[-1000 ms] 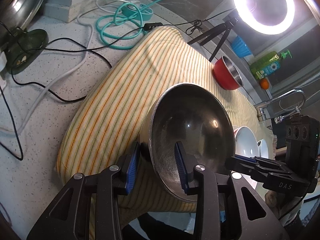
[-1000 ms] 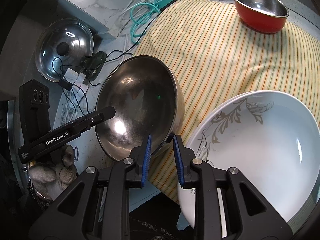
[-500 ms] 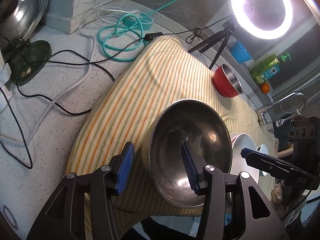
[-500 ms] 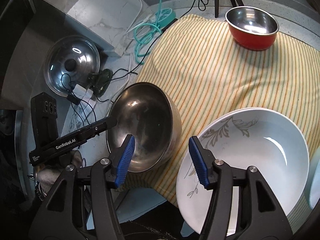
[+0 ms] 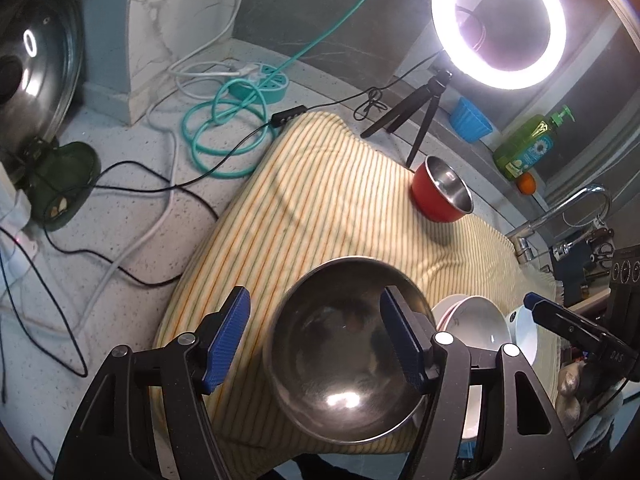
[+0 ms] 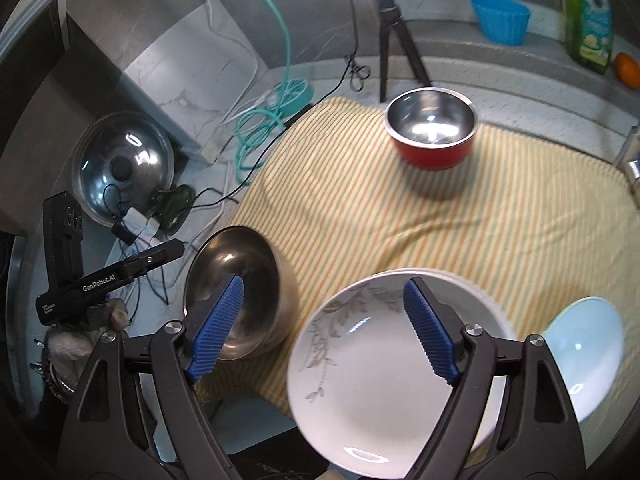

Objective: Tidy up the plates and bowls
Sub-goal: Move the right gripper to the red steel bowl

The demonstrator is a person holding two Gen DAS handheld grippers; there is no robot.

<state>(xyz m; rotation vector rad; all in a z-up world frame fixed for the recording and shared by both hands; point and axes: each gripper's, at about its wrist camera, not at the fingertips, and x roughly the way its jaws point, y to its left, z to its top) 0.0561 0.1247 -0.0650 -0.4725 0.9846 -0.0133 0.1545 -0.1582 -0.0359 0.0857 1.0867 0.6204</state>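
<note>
Steel round bowl (image 5: 344, 344) on ribbed striped cloth (image 5: 320, 200), both grippers' ridged jaws opening, empty.

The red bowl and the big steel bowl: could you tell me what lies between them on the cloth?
Nothing: only bare striped cloth separates the red bowl from the steel bowl, clearest in the right wrist view.

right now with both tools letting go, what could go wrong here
1. The steel bowl sits at the cloth's front edge, which seems to overhang the counter; a nudge from the opening left tool might tip it off.
2. The white plate also lies near that edge, under the opening right tool; a careless pass could chip or slide it.
</note>
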